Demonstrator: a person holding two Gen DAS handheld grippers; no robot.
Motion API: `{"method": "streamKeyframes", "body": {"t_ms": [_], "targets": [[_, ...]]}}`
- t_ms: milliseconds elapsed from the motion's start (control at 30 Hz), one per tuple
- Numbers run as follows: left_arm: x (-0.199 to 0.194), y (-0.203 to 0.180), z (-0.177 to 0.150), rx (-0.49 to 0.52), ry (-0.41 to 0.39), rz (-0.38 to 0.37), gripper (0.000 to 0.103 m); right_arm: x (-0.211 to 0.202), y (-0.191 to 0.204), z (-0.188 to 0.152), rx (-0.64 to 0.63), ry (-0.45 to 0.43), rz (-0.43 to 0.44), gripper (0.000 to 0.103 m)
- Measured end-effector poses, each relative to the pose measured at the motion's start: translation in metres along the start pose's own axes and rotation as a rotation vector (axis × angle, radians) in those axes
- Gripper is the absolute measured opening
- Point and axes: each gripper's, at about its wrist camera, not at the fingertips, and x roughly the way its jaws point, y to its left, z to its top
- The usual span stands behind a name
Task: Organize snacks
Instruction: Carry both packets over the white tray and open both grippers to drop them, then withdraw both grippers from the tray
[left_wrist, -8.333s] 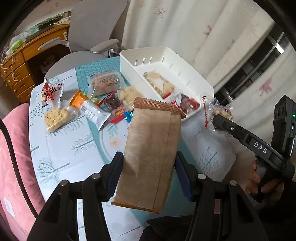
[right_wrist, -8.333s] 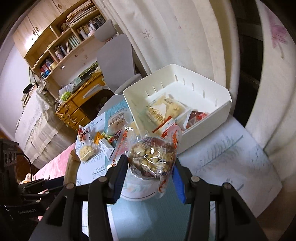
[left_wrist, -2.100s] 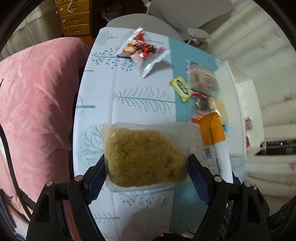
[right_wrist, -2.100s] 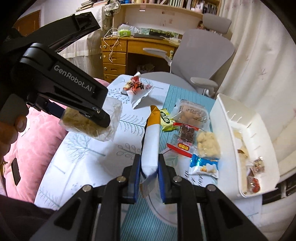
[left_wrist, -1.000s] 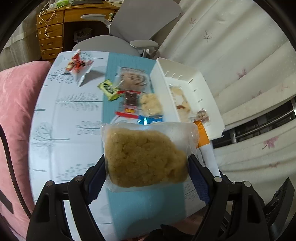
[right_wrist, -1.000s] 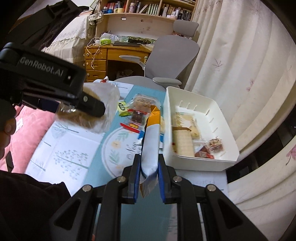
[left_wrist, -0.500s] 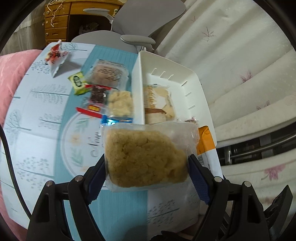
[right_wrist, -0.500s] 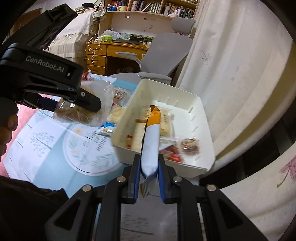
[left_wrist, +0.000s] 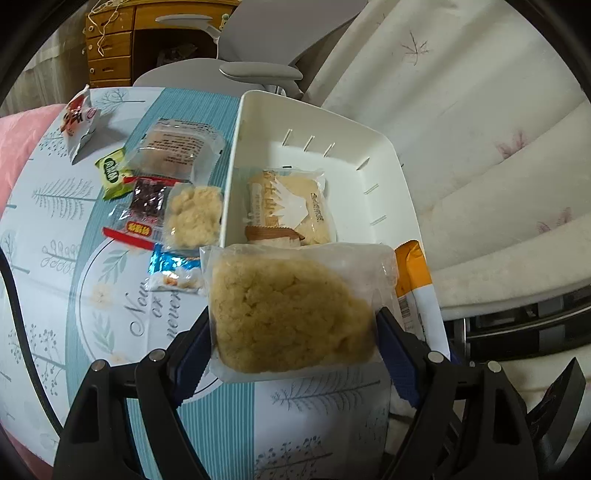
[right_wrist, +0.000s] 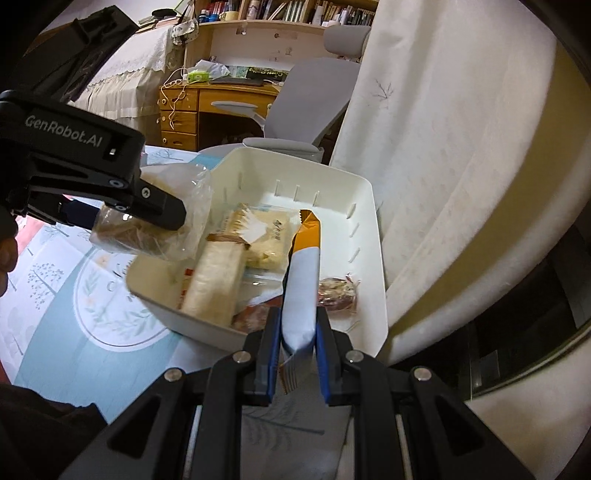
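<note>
My left gripper (left_wrist: 295, 332) is shut on a clear bag of yellow crumbly cake (left_wrist: 291, 310) and holds it above the near rim of the white bin (left_wrist: 236, 155). It also shows in the right wrist view (right_wrist: 147, 206) at the bin's left rim (right_wrist: 207, 325). My right gripper (right_wrist: 297, 332) is shut on a long white and orange snack packet (right_wrist: 301, 273), held over the bin's near right part. The packet (left_wrist: 417, 288) shows right of the bag. The bin holds a pale wafer pack (left_wrist: 288, 206), a brown pack (right_wrist: 218, 277) and a small nut bar (right_wrist: 338, 291).
Several snacks lie on the table left of the bin: a red packet (left_wrist: 77, 118), a green sachet (left_wrist: 110, 173), a clear cake pack (left_wrist: 177, 147), a dark red packet (left_wrist: 147, 206), a small yellow cake (left_wrist: 194, 218), a blue wrapper (left_wrist: 173, 269). Curtain (left_wrist: 461, 129) right, grey chair (left_wrist: 258, 70) behind.
Both grippers have moved closer to the bin. The cake bag now hangs over its near rim and the orange and white packet sits lower over the bin's inside.
</note>
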Motion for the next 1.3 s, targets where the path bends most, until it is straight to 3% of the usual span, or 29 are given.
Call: {"method": "streamKeyframes", "body": {"t_ms": [200,333,433,900,1300], "targets": [[0.017,-0.016,0.008,0.023,0.022,0.043,0.082,0.021,-0.024,0.003,0.037,-0.001,-0.003,0.019],[0.020,-0.020,0.009,0.033,0.025,0.048,0.084,0.034,-0.036,0.005,0.066,0.030,-0.017,0.039],[0.017,-0.020,0.009,0.033,0.016,0.052,0.088,0.039,-0.045,0.005,0.100,0.038,0.001,0.043],[-0.014,0.006,-0.001,-0.013,-0.022,0.034,0.088,0.036,-0.041,-0.004,0.201,0.109,0.086,0.044],[-0.057,0.055,-0.024,-0.024,-0.058,0.060,0.088,0.022,-0.005,0.001,0.273,0.129,0.211,0.044]]}}
